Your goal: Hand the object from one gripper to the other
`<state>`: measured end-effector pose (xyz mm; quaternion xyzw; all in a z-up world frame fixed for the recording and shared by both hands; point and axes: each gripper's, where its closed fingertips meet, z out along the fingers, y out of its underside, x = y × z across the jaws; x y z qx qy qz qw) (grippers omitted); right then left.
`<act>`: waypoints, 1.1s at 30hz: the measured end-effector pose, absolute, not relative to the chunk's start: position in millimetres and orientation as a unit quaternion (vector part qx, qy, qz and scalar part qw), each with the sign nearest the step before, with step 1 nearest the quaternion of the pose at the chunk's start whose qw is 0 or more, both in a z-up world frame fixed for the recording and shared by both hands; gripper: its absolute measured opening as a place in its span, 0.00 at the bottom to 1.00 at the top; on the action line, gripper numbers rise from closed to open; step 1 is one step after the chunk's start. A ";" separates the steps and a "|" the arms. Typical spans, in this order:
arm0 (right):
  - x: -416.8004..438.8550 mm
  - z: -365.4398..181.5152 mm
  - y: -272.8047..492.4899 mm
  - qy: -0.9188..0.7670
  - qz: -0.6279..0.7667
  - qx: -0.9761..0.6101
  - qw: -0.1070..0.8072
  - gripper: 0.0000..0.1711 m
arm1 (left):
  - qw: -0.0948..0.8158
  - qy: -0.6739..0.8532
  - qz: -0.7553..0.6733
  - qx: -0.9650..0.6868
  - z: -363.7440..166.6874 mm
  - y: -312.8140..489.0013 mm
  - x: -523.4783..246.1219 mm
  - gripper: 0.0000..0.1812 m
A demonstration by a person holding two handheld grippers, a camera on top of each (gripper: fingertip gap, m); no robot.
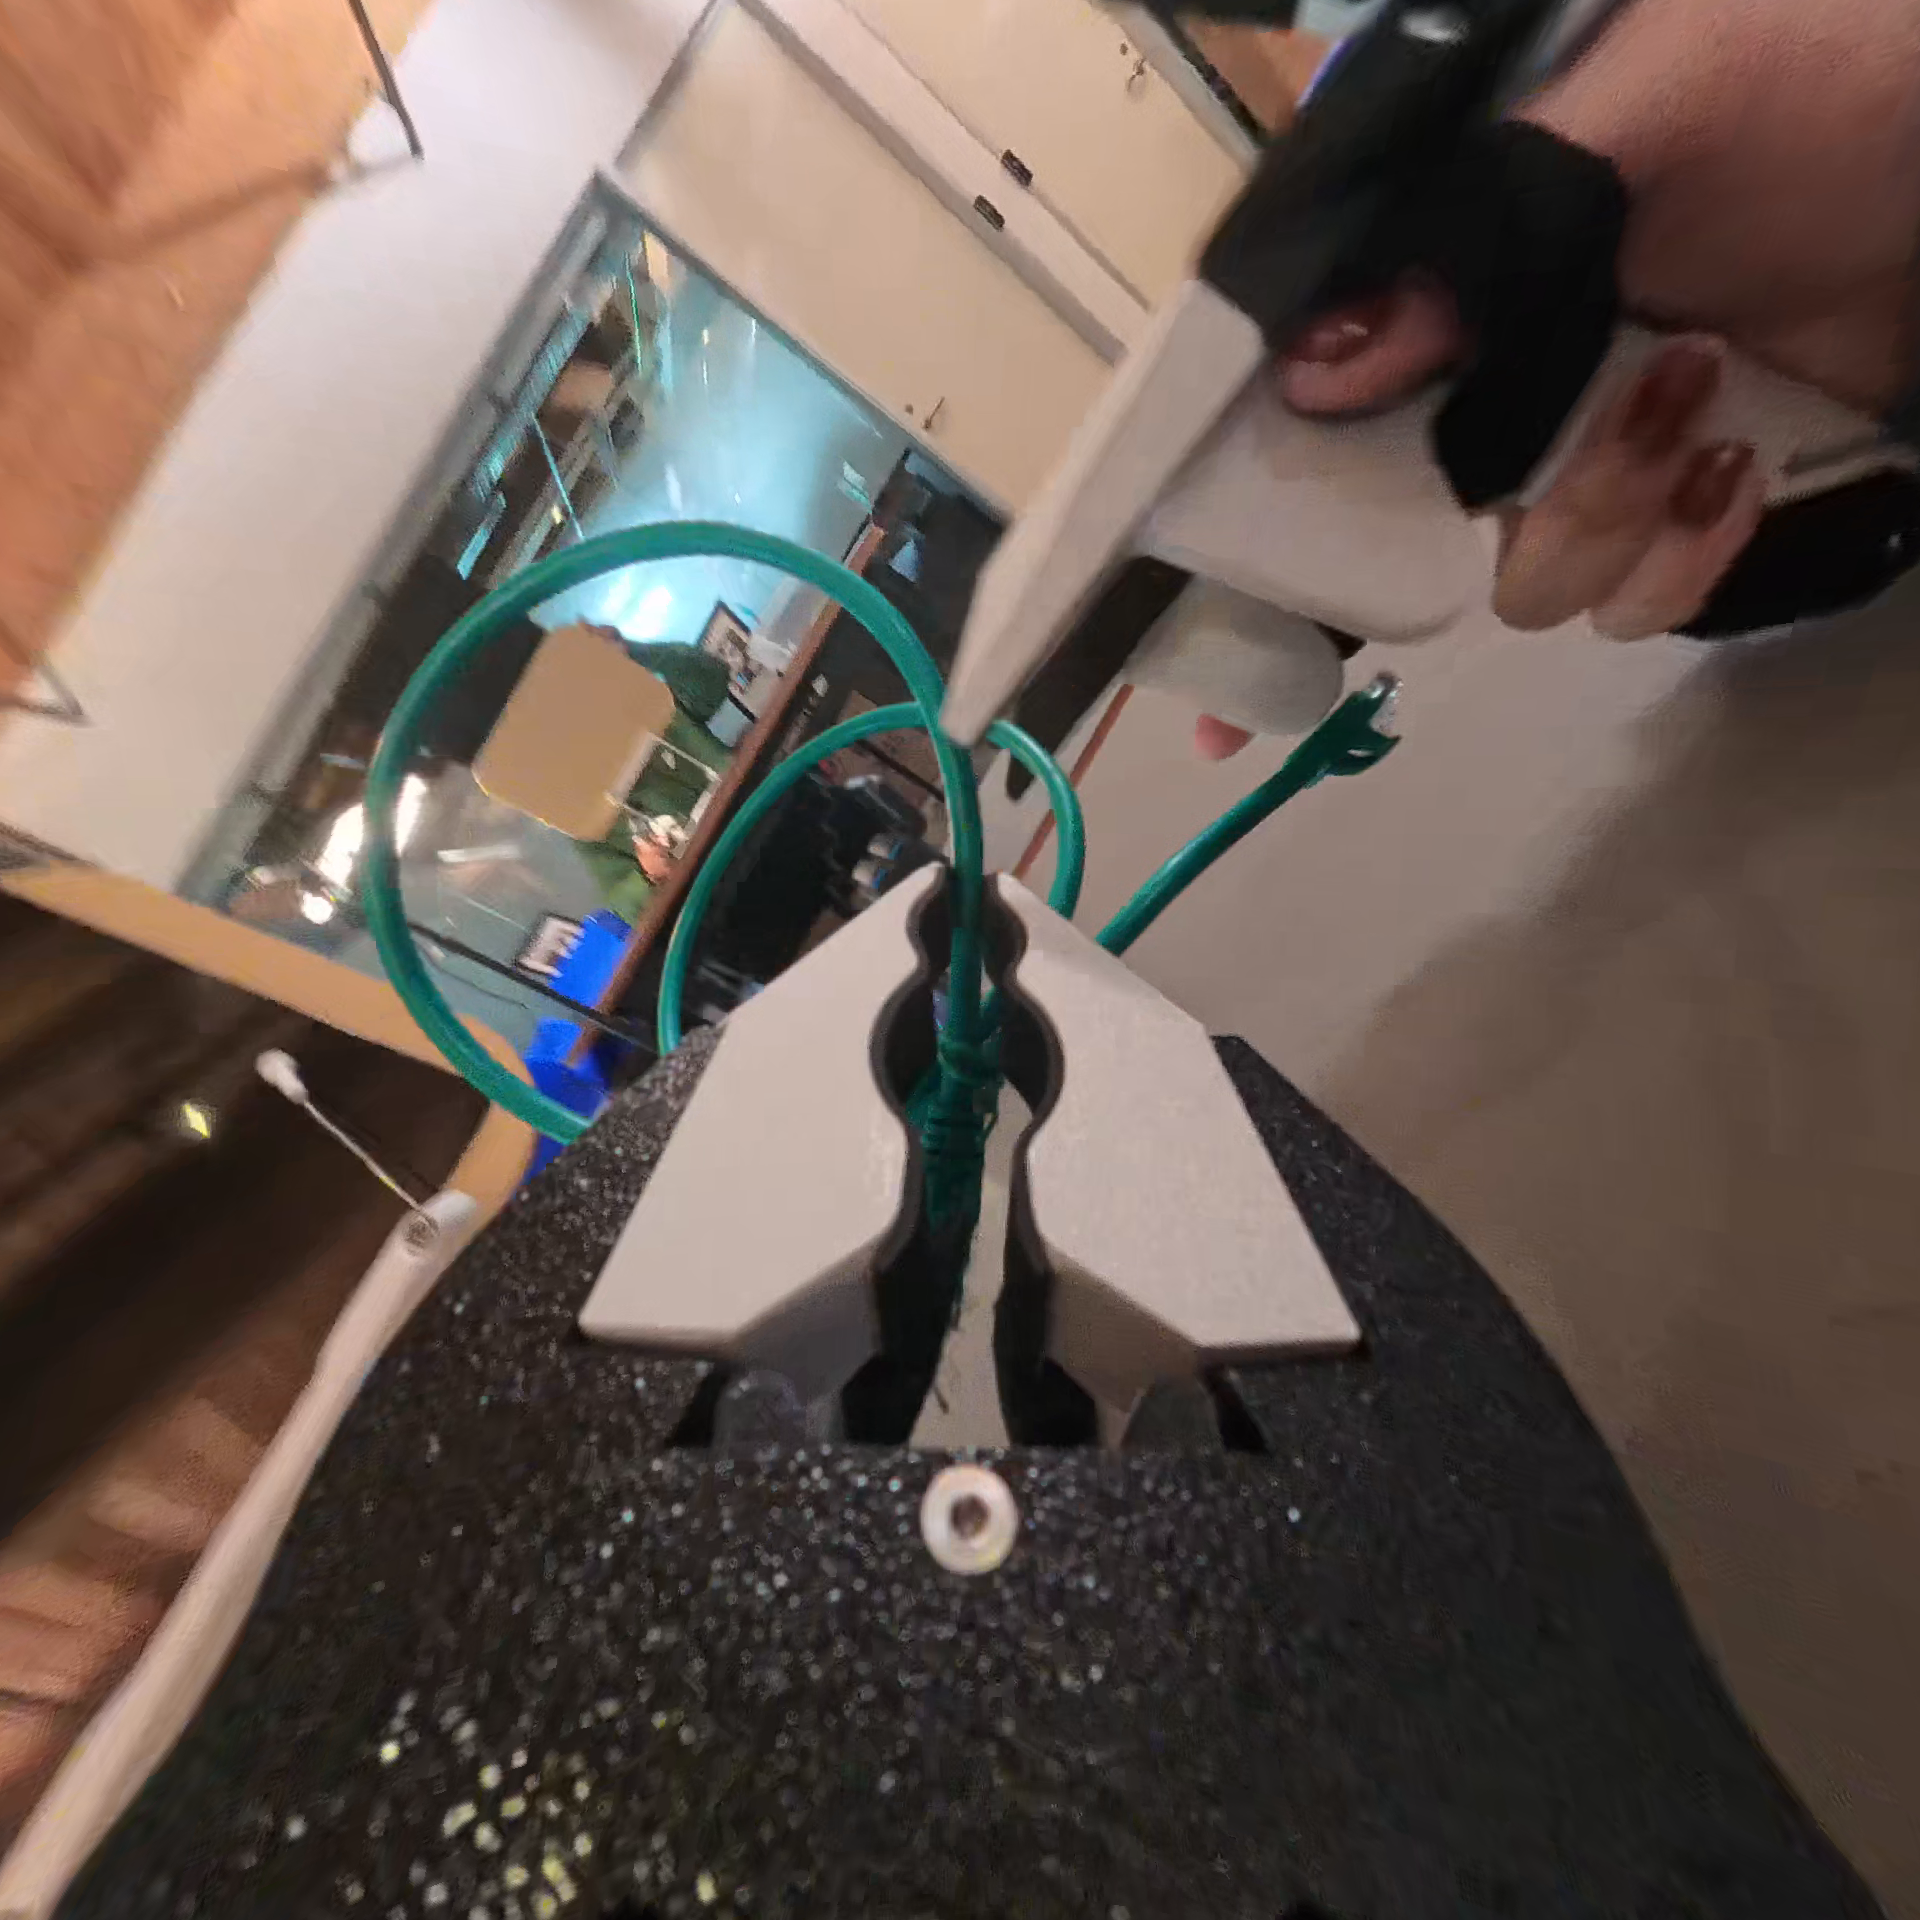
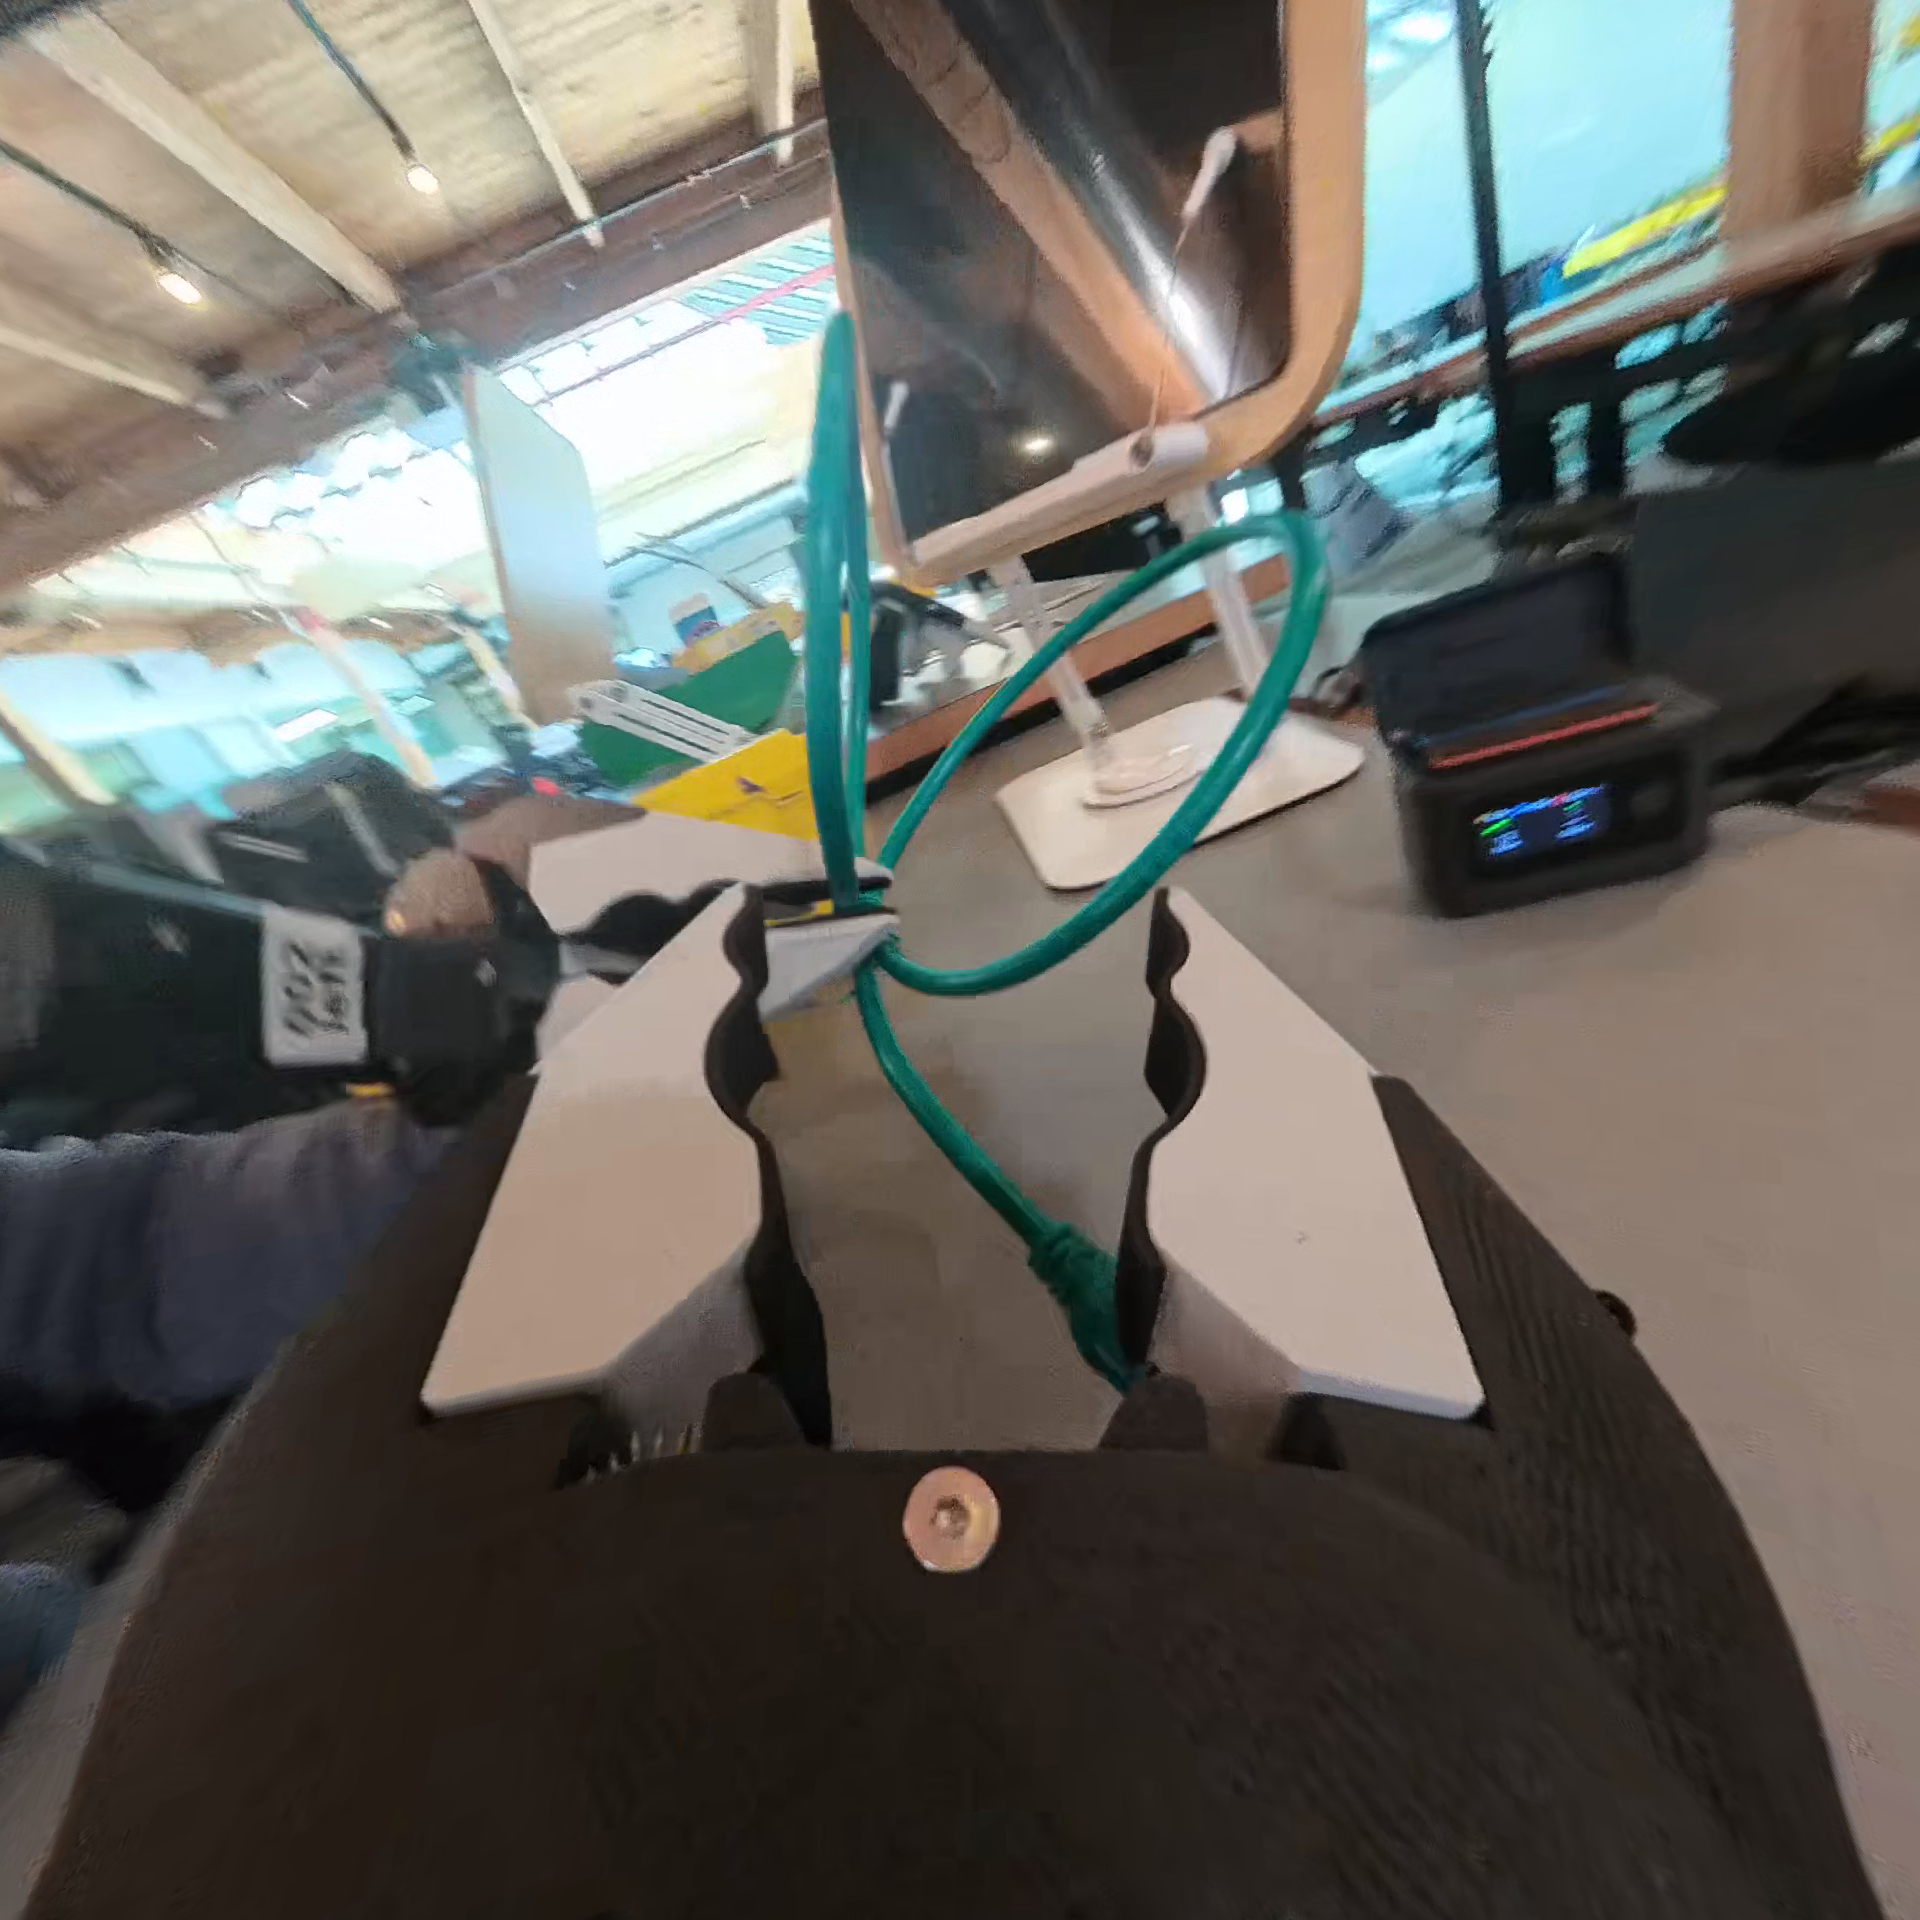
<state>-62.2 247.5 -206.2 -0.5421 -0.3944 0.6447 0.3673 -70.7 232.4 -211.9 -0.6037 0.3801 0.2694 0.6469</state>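
Observation:
A green cable, coiled in loops and tied in the middle, is held in the air. My left gripper is shut on the tied middle of the coil, with loops and one connector end standing out past its tips. In the right wrist view the left gripper comes in from the left, pinching the cable. My right gripper is open wide, with the cable's lower strand and connector lying between its fingers near the right one. One white finger of the right gripper reaches down to the loops.
A grey table lies below. On it stand a monitor on a white base and a black box with a small lit screen. A gloved hand holds the right gripper. Another gloved hand holds the left gripper. The tips of both grippers are at nearly the same place.

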 end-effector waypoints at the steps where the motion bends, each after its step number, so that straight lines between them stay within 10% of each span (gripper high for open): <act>1: -63.3 -204.9 244.6 -0.382 0.665 -0.543 0.340 0.44 | 0.642 0.398 0.282 -0.591 -213.9 231.3 -65.8 0.01; 7: -58.1 -203.2 245.7 -0.379 0.675 -0.532 0.343 0.06 | 0.650 0.412 0.218 -0.600 -225.4 230.3 -53.6 0.02; 11: -52.4 -194.9 261.6 -0.413 0.553 -0.514 0.509 0.05 | 0.653 0.362 0.105 -0.657 -229.1 231.4 -55.5 0.29; 22: -47.9 -187.1 254.8 -0.524 0.045 -0.303 0.795 0.05 | 0.606 0.080 -0.546 -0.573 -167.6 207.1 -59.2 0.49; 33: -68.1 -222.0 219.8 -0.650 0.043 -0.216 0.727 0.06 | 0.582 0.052 -0.668 -0.461 -136.4 187.2 -74.9 0.00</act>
